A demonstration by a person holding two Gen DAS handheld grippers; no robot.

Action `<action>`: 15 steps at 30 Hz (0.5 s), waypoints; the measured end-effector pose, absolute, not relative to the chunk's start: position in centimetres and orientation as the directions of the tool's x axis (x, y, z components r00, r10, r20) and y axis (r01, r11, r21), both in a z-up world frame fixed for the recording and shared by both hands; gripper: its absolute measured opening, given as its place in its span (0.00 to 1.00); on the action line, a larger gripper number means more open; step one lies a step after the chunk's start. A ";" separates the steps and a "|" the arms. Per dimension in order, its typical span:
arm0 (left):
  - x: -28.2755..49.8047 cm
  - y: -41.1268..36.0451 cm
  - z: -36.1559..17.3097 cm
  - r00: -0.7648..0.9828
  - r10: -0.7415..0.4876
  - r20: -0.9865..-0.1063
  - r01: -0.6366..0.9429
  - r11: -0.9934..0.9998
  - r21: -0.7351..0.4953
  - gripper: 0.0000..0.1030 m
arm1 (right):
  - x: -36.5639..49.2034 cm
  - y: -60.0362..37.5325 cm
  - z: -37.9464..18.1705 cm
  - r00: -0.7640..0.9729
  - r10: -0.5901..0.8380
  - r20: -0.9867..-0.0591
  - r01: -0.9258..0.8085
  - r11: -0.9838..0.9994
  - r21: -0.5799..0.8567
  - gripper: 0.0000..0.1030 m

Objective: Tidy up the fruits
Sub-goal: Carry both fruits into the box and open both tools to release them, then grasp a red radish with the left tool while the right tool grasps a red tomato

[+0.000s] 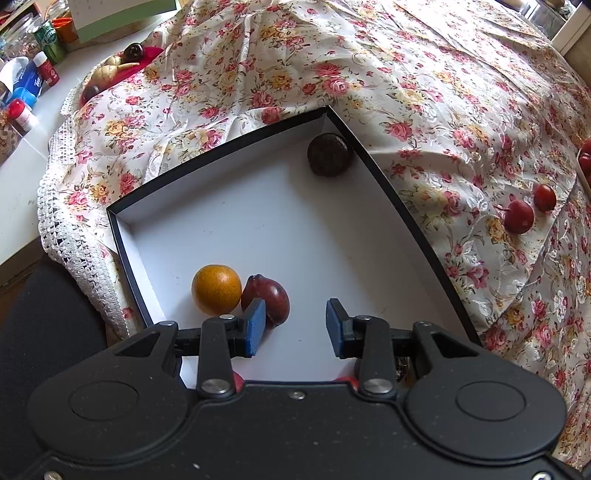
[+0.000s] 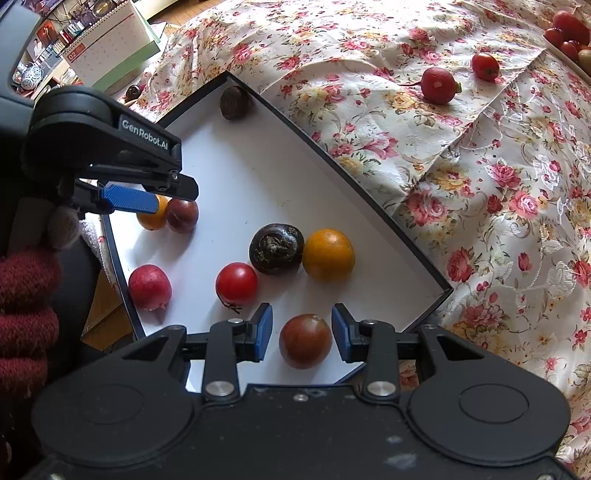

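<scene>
Right gripper (image 2: pixel 302 338) bottom center of the right wrist view, jaws spread wide on either side of a dark red-brown tomato (image 2: pixel 305 340) that sits on the white floor of the box (image 2: pixel 369 192); small gaps show on both sides, so contact can't be confirmed and nothing looks clamped. Just above it in frame: red tomato (image 2: pixel 236 283), wrinkled dark fruit (image 2: pixel 277 249) touching an orange fruit (image 2: pixel 328 254) on its right. Red radish-like fruit (image 2: pixel 149 287) lower left by the box's left wall. Left gripper (image 2: pixel 147 201) comes in from the left edge, blue pad over a second orange fruit (image 2: pixel 151 218) and a dark red plum (image 2: pixel 181 215); gap not readable from this side. Another dark fruit (image 2: pixel 235 102) sits in the far corner of the box, upper center. On the floral cloth (image 2: pixel 480 221), upper right: radish (image 2: pixel 439 85), then small tomato (image 2: pixel 485 66), then a tray of red fruit (image 2: pixel 569 33) at the corner. Left wrist view: left gripper (image 1: pixel 295 328) bottom center, jaws wide, nothing between them, its left pad in front of the plum (image 1: pixel 269 295), orange fruit (image 1: pixel 216 294) touching the plum on the left. Dark fruit (image 1: pixel 330 154) far corner. Radish (image 1: pixel 519 217) and tomato (image 1: pixel 545 197) right edge on the cloth. Bottles and jars (image 1: pixel 33 74) upper left.
</scene>
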State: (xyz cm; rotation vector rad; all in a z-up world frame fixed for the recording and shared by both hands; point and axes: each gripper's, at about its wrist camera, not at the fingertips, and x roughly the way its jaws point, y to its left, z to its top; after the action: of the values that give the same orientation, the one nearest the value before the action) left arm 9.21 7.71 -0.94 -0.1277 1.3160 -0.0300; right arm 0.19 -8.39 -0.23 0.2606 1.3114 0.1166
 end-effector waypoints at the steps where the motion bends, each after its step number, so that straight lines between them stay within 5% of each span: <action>1: 9.2 7.6 -0.9 0.253 -0.096 -0.963 -0.046 0.993 -0.111 0.43 | 0.2 -8.6 -0.2 0.258 0.231 -0.938 0.065 0.965 0.255 0.38; 15: 8.8 4.7 0.1 0.281 -0.103 -0.954 0.057 0.994 -0.091 0.43 | 3.4 -20.9 0.8 0.341 0.072 -0.937 0.341 0.920 0.195 0.38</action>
State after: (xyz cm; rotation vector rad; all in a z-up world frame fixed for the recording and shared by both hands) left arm 8.80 4.73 0.11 -0.0413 1.2819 -0.1074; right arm 3.39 -20.88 0.85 0.3905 1.2190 -0.1810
